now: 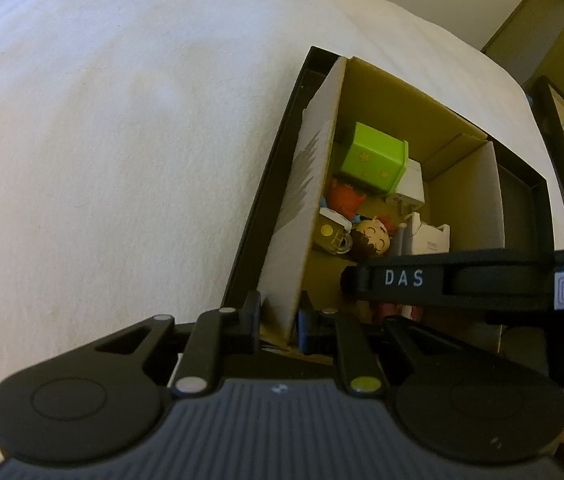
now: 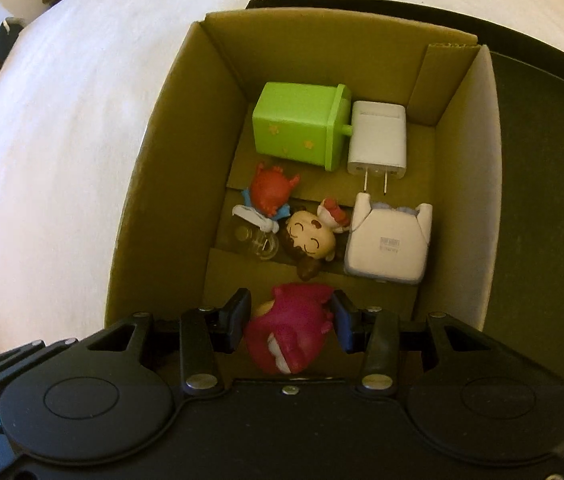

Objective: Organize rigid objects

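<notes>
An open cardboard box [image 2: 162, 152] sits inside a black tray [image 2: 542, 160] on a white cloth. Down inside the box, near its front wall, my right gripper [image 2: 291, 320] is shut on a pink toy figure [image 2: 286, 332]. On the box floor lie a green cube container [image 2: 294, 128], a white plug adapter [image 2: 378, 140], a white case [image 2: 390, 244], an orange figure [image 2: 270, 188], a smiling doll head [image 2: 310, 236] and a small padlock [image 2: 258, 240]. My left gripper [image 1: 278, 320] is shut on the box's left wall [image 1: 302, 200]. One right-gripper finger [image 1: 402, 280] reaches across the box.
The white cloth [image 1: 102, 140] spreads wide to the left of the box. The black tray's rim [image 1: 266, 184] runs along the box's left side. Another dark tray [image 1: 562, 140] shows at the right edge. Room clutter lies beyond the cloth's far edge.
</notes>
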{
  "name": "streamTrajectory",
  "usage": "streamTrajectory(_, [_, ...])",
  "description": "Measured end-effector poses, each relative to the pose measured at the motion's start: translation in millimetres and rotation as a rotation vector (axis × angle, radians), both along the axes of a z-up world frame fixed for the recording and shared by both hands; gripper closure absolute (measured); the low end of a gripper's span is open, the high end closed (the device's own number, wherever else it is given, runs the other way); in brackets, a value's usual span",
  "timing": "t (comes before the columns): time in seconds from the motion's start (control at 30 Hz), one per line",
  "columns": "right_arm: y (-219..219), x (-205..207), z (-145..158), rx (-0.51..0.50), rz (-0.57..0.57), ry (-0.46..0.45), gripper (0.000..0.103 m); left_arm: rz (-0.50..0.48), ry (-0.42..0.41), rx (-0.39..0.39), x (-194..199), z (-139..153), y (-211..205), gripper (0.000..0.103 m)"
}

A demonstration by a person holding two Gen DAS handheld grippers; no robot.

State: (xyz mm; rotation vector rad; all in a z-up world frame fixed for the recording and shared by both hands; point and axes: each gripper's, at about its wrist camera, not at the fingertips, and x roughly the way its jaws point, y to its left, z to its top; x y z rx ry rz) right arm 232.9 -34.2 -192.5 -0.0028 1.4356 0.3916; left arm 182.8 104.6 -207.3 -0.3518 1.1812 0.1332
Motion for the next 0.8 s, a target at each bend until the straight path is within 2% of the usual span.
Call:
streamTrajectory(0.23, [-2, 6, 14, 0.018, -0.006, -0.015, 0.054, -0.009, -0.018, 0.017, -2, 3, -2, 0.086])
streamTrajectory(0.47, [-19, 4, 43, 0.065, -0.023, -0.041, 0.051, -0.005, -0.046, 0.014, -10, 14, -3, 0.082])
streamTrajectory(0.67, [-51, -2, 80, 0.119, -0.055, -0.089, 0.047, -0.005, -0.057, 0.038, -14, 27, -5, 0.073])
streamTrajectory(0.8, [-69, -7, 97, 0.136, -0.083, -0.122, 0.039, -0.011, -0.061, 0.049, -16, 39, -8, 0.065])
